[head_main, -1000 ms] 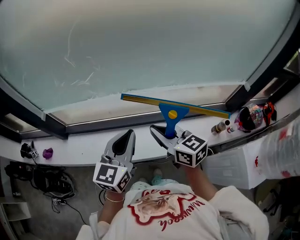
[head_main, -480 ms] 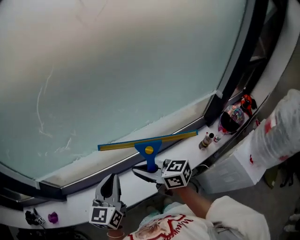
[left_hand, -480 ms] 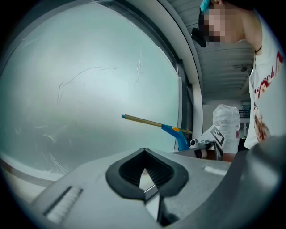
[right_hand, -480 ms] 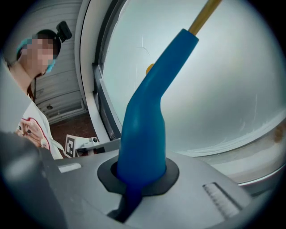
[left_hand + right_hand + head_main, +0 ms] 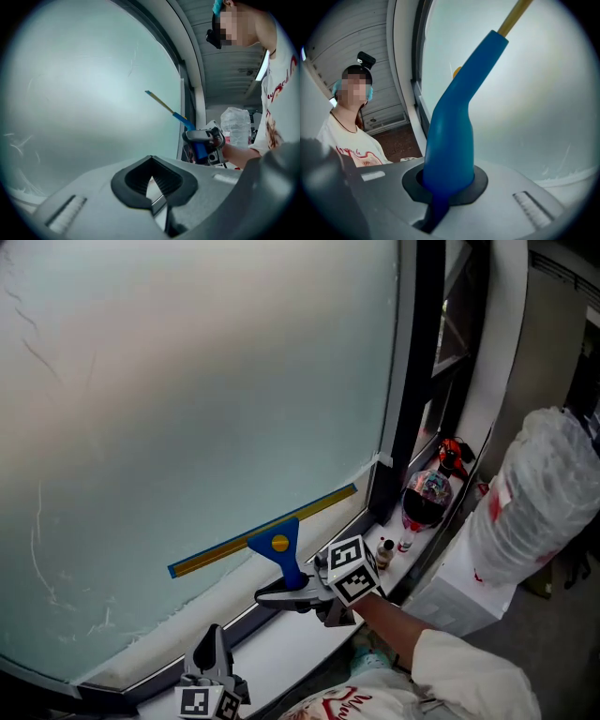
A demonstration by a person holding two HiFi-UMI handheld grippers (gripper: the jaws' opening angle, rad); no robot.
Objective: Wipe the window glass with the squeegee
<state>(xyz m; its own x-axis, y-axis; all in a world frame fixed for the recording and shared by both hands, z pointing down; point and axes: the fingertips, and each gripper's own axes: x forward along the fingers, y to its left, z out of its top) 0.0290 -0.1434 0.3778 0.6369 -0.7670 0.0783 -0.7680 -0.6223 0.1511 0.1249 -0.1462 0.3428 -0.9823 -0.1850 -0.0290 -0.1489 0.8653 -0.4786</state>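
The right gripper (image 5: 286,594) grips the blue squeegee (image 5: 274,545) handle, its blade on the glass (image 5: 187,409). The left gripper (image 5: 214,645), at its 7 o'clock, is closed and empty.

right gripper (image 5: 289,595) reaches forward with its marker cube facing up, jaws clamped on the squeegee (image 5: 287,563) handle. its bare forearm (image 5: 389,622) runs back to a white sleeve (image 5: 469,673). left gripper (image 5: 214,641) sits low at the head view's bottom edge, pointing up, jaws together and empty.
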